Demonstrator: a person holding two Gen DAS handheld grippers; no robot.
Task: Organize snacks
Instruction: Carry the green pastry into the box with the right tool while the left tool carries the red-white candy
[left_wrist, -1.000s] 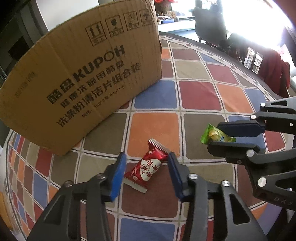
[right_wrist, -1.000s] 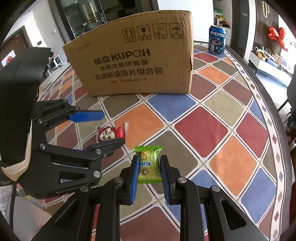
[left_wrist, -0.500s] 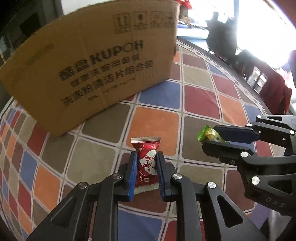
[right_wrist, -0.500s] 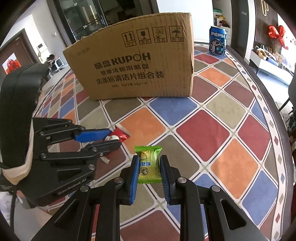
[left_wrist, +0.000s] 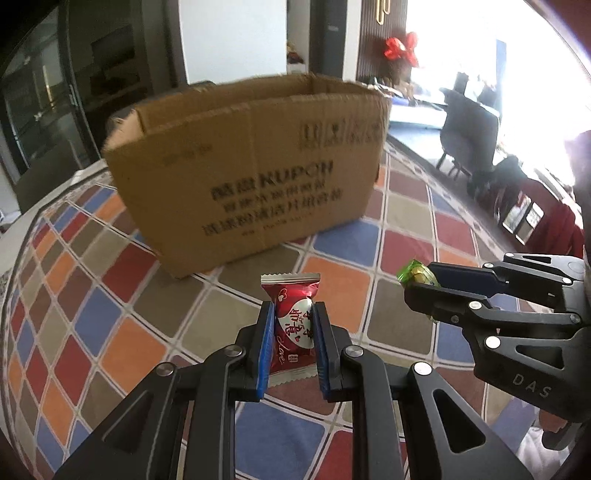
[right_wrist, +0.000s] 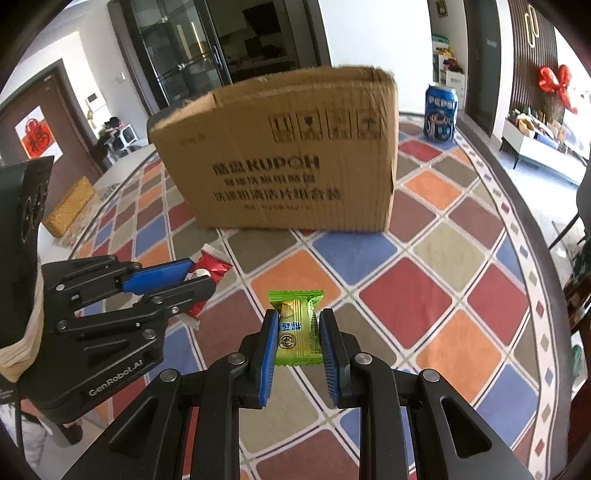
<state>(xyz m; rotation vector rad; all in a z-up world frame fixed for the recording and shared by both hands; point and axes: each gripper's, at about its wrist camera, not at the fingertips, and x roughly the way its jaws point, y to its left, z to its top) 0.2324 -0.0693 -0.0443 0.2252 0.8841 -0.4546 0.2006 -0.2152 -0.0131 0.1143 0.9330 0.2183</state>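
My left gripper (left_wrist: 293, 317) is shut on a red snack packet (left_wrist: 291, 321) and holds it above the checked tablecloth. My right gripper (right_wrist: 297, 323) is shut on a green snack packet (right_wrist: 297, 328), also lifted. Each gripper shows in the other's view: the right gripper (left_wrist: 415, 282) with the green packet (left_wrist: 415, 273) at the right, the left gripper (right_wrist: 201, 273) with the red packet (right_wrist: 214, 267) at the left. An open-topped brown cardboard box (left_wrist: 251, 177) stands ahead of both and also shows in the right wrist view (right_wrist: 291, 162). Its inside is hidden.
A blue Pepsi can (right_wrist: 441, 112) stands behind the box to the right. The round table's edge (right_wrist: 517, 192) curves along the right. Chairs (left_wrist: 469, 125) stand beyond the table. A yellowish block (right_wrist: 68, 210) lies off the table's left side.
Both grippers have risen with their packets. The left gripper closed on the red packet and lifted it off the cloth. The box's open top has come into view.
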